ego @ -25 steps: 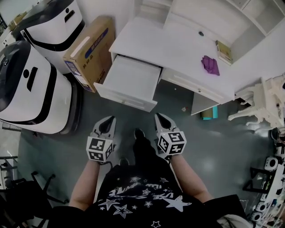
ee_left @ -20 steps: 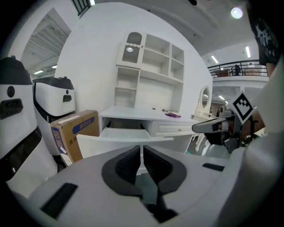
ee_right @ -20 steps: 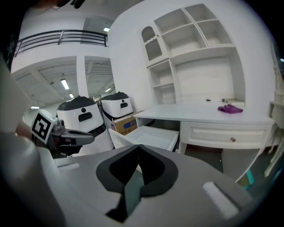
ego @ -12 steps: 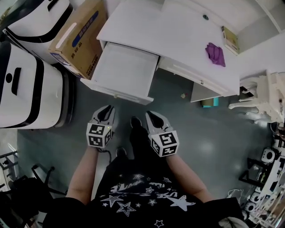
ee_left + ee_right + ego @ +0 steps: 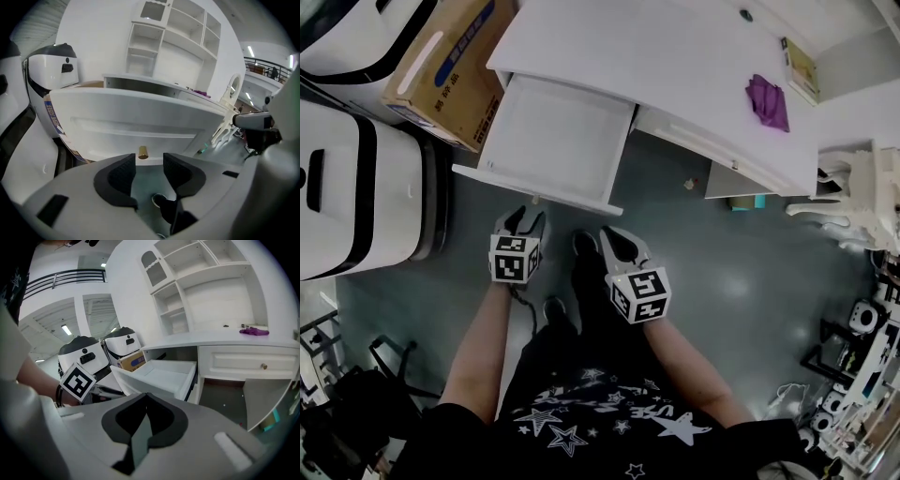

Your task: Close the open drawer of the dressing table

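The white dressing table (image 5: 675, 66) has its left drawer (image 5: 558, 136) pulled far out and empty. The drawer's front panel (image 5: 140, 124) fills the left gripper view, with a small brass knob (image 5: 142, 152) low in its middle. My left gripper (image 5: 149, 161) is just short of that knob; its jaws have just been opening and stand open with nothing between them. In the head view the left gripper (image 5: 523, 223) sits right below the drawer front (image 5: 534, 192). My right gripper (image 5: 609, 236) is shut and empty, to the right of the left one, pointing at the drawer's side (image 5: 161, 376).
A cardboard box (image 5: 441, 66) and a large white machine (image 5: 347, 187) stand left of the drawer. A purple cloth (image 5: 767, 101) lies on the tabletop. A white chair (image 5: 862, 197) stands at the right. The person's shoes (image 5: 581, 246) are on the grey floor between the grippers.
Both grippers have come closer to the drawer front, the left one more. The left jaws went from shut to open. The right gripper stayed shut.
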A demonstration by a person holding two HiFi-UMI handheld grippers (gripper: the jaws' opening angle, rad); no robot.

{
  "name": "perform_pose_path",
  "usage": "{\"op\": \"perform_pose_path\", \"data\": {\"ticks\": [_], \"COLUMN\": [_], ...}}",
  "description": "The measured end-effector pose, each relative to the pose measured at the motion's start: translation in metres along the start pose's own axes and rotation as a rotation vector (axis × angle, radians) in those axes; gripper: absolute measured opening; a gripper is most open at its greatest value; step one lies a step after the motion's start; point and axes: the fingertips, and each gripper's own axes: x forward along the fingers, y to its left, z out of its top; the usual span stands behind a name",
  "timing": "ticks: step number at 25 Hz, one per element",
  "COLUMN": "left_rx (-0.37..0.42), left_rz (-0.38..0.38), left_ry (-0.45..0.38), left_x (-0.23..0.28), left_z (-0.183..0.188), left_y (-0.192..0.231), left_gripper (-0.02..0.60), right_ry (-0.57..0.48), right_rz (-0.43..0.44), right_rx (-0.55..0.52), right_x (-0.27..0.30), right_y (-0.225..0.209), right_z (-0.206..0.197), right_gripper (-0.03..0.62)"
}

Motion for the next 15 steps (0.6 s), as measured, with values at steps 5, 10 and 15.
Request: {"op": "perform_pose_path", "data": {"ticks": [5,10,15], "left_rx": [-0.013,-0.017,-0.014], "left_rz": [0.023,0.037,0.006], "left_ry": [0.052,0.106,0.158], "left_x": [0.024,0.038,0.044], "left_z": [-0.003,-0.005,-0.006], "left_y": [0.006,0.013,0.012], "left_gripper": [0.172,0.169,0.084], "right_ry": [0.017,0.035,0.042], "right_rz": [-0.005,-0.009,-0.014], "right_rx": [0.021,0.037,0.050], "right_x": [0.009,0.014,0.020], "right_y": [-0.006,-0.010,-0.017], "right_z": [-0.004,-0.005,-0.002], "right_gripper": [0.003,0.003,0.003]}}
